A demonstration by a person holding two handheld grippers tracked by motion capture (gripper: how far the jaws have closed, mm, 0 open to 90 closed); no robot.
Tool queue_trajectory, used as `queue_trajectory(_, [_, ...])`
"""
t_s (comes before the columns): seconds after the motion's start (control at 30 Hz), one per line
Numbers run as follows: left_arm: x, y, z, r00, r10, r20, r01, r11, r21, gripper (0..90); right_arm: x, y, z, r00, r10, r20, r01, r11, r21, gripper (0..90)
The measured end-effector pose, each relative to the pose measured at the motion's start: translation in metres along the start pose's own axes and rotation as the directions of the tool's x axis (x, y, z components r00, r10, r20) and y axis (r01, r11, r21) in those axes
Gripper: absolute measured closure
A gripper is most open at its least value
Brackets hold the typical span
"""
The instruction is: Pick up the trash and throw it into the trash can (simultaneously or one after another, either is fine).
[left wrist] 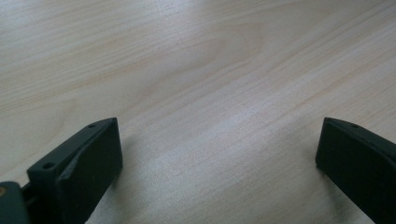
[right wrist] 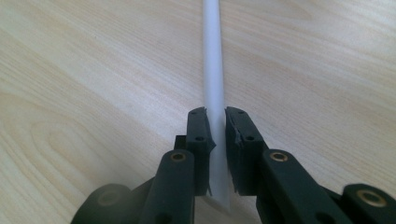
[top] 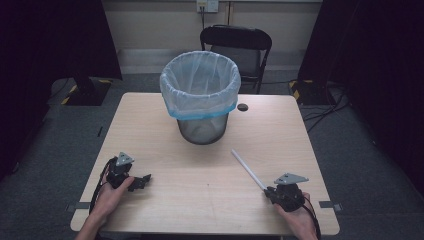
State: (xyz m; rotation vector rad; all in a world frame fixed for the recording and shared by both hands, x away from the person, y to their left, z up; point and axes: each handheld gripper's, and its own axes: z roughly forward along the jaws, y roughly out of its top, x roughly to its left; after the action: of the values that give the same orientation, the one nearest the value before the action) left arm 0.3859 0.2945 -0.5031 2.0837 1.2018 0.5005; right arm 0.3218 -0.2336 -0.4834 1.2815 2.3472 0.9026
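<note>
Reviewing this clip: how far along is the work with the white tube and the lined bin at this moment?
Done: the right hand-held gripper is shut on one end of the white tube.
In hand: the tube points toward the lined bin, which stands farther back on the table; whether it has lifted off the wood is unclear.
Left: probably carrying the tube over and dropping it in. The left hand-held gripper is open on bare wood.

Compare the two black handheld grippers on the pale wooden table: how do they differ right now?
The right gripper is shut on a white plastic tube; the left gripper stands wide open with bare table between its jaws. The right points toward the lined bin; the left points sideways. Both are hand-held, low over the table.
</note>
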Motion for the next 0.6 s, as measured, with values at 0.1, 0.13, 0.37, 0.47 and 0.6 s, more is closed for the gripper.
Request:
queue_trajectory(0.1, [0.0, 0.0, 0.0, 1.0, 0.0, 0.0, 0.0, 1.0, 0.0, 0.0, -0.0015, 0.0008, 0.0002, 0.9998, 0.019, -0.008, -0.019, 1.0, 0.001, 81.1])
queue_trajectory(0.13, [0.0, 0.0, 0.0, 1.0, 0.0, 0.0, 0.0, 1.0, 0.0, 0.0, -0.0013, 0.0008, 0.0, 0.9997, 0.023, -0.007, -0.023, 1.0, 0.003, 81.2])
queue_trajectory(0.37, [0.0, 0.0001, 0.0, 1.0, 0.0, 0.001, 0.0, 1.0, 0.0, 0.0, -0.0043, 0.0006, 0.0003, 0.9986, 0.051, -0.015, -0.051, 0.999, -0.006, 81.2])
queue_trajectory(0.47, [0.0001, 0.0001, 0.0, 1.0, 0.001, 0.0, -0.001, 1.0, 0.0, 0.0, -0.0061, 0.0017, 0.0015, 0.9971, 0.074, -0.021, -0.074, 0.997, -0.011, 81.2])
queue_trajectory(0.6, [0.0003, 0.0001, -0.0001, 1.0, 0.004, -0.002, -0.004, 1.0, 0.001, 0.0, -0.0085, 0.006, 0.0023, 0.9956, 0.085, -0.041, -0.086, 0.996, -0.034, 81.2])
